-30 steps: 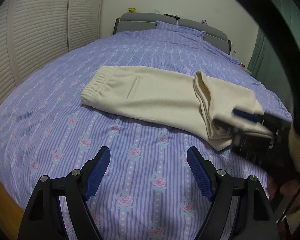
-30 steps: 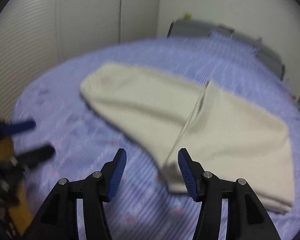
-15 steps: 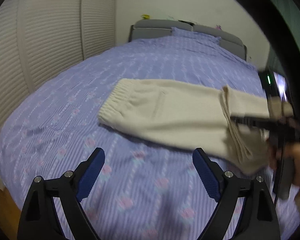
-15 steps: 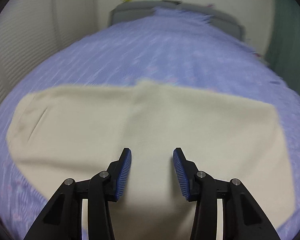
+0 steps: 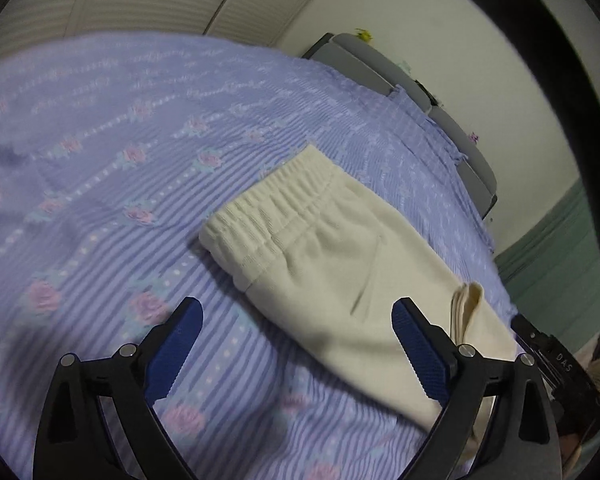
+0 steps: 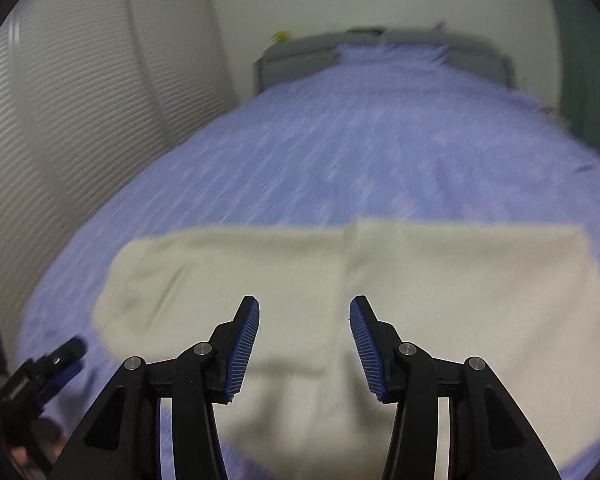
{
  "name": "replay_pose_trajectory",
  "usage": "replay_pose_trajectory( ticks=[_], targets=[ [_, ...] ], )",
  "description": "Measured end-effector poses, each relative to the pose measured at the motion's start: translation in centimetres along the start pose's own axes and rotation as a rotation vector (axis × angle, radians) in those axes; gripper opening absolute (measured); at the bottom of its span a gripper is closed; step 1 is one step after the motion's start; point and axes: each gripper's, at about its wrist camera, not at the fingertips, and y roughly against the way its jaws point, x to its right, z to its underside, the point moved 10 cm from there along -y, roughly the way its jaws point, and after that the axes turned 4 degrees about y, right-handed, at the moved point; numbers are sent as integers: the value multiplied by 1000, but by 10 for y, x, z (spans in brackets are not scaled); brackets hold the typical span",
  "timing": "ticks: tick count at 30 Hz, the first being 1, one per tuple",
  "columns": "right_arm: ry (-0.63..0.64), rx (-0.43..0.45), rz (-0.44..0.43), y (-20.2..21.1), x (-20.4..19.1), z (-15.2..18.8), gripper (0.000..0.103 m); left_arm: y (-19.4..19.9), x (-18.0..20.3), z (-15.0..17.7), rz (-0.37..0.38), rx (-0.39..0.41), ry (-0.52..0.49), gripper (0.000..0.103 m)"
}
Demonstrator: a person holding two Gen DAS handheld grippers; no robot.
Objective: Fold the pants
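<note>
Cream pants lie folded on the bed, the elastic waistband at the left end and the legs doubled back at a raised fold. My left gripper hovers by the waistband end. Its jaws are opening wide, and only the pants' near edge lies below the gap, unpressed. In the right wrist view the pants stretch across the frame. My right gripper hangs over their middle with jaws opening and nothing gripped. The left gripper shows at lower left, and the right gripper shows at the left view's edge.
The bed has a lilac striped cover with pink roses. A grey headboard stands at the far end. Louvred wardrobe doors run along the left, and a green curtain hangs at the right.
My left gripper has rolled, dropped closer to the waistband end and spread wider. My right gripper has swung from the pants' corner to above their middle.
</note>
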Motion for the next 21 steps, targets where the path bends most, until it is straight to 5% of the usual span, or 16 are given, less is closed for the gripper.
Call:
replay_pose_trajectory(
  ticks=[3, 7, 16, 17, 19, 21],
  targets=[
    [-37, -3, 189, -13, 31, -10, 50, -19, -5, 4, 19, -21, 88, 96],
    [-133, -82, 149, -48, 49, -5, 50, -37, 5, 4, 22, 13, 77, 97],
    [-106, -179, 72, -110, 46, -1, 50, -69, 3, -12, 12, 47, 105, 95],
    [-105, -200, 77, -115, 46, 2, 50, -69, 1, -12, 12, 50, 110, 92],
    [-94, -229, 91, -124, 45, 6, 50, -68, -4, -14, 2, 55, 117, 68],
    [-67, -236, 111, -125, 43, 5, 50, -66, -10, -18, 19, 40, 138, 56]
  ],
)
